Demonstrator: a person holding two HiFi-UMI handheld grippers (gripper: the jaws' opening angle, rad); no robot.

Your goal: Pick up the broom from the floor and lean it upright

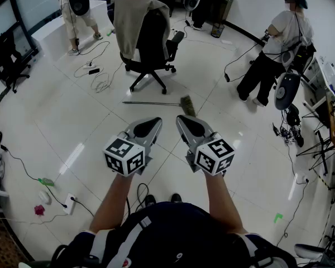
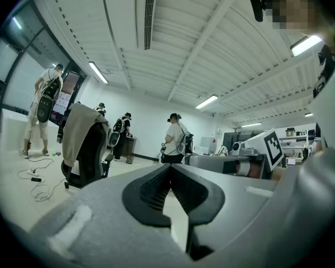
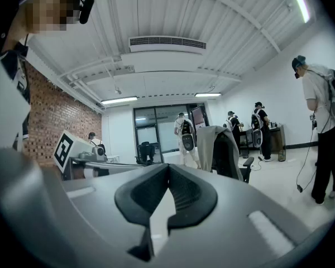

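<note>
broom (image 1: 187,105) lying flat on the floor (image 1: 61,121), brush end to the right, handle running left, between the office chair (image 1: 151,43) and me. my left gripper (image 1: 158,119) and right gripper (image 1: 178,118) held level, side by side, above the floor, short of the broom. jaws on both closed tip to tip, nothing between them.

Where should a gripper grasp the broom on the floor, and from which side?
The broom lies flat, thin handle running left from the bristle head. Probably grip the handle near the head, from above on the near side, jaws across it; the office chair stands beyond it.
</note>
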